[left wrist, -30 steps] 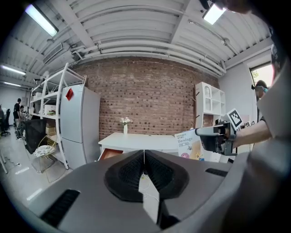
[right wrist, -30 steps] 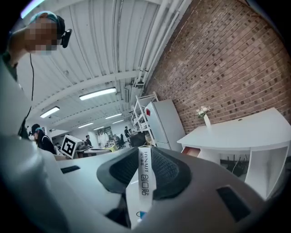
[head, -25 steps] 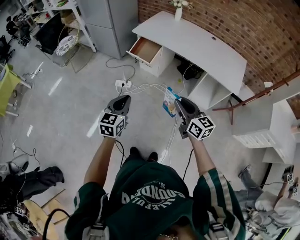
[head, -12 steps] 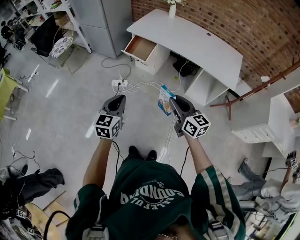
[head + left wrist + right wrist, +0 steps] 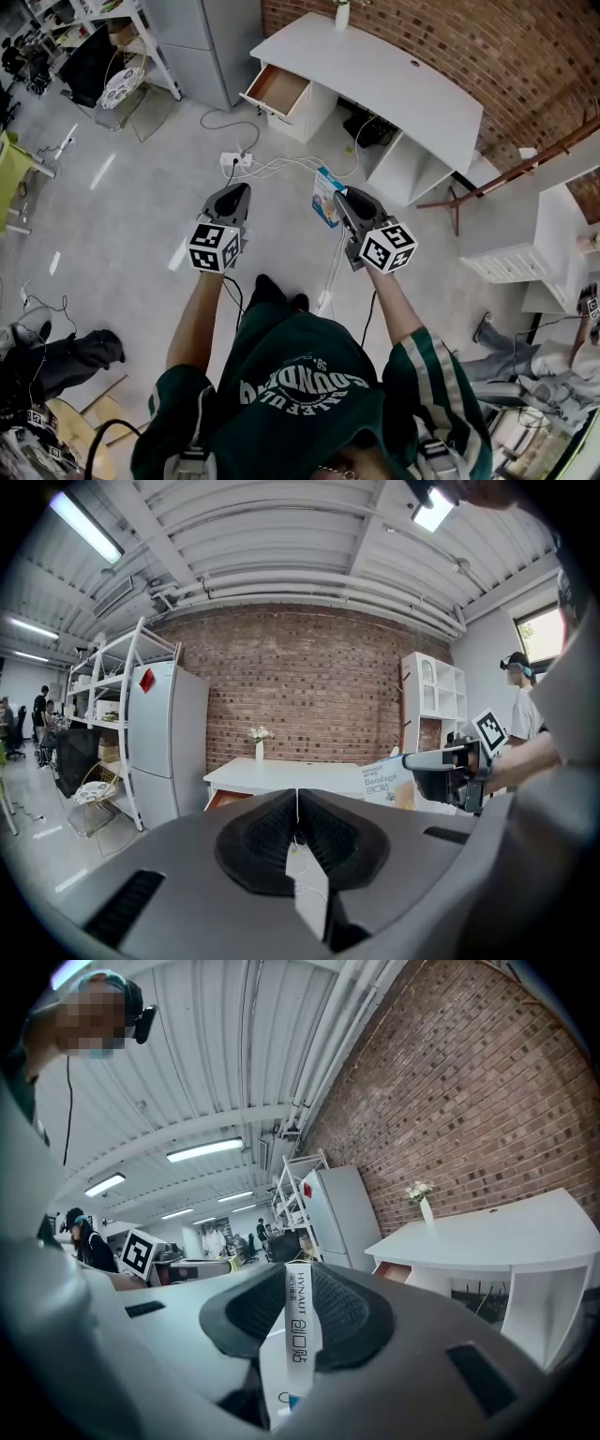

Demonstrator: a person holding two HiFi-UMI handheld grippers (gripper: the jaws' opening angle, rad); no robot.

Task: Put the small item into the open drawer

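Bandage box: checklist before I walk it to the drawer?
1. Bandage box gripped: ok. The right gripper has its jaws clamped on the box's narrow edge.
2. Drawer open: ok. It is pulled out at the left end of the desk, and nothing shows inside.
3. Left gripper free: ok. Its jaws are together with nothing between them.
4. Walking path: not ok. Cables and a power strip lie on the floor between the person and the drawer.
5. Grip depth on the box: cannot tell.
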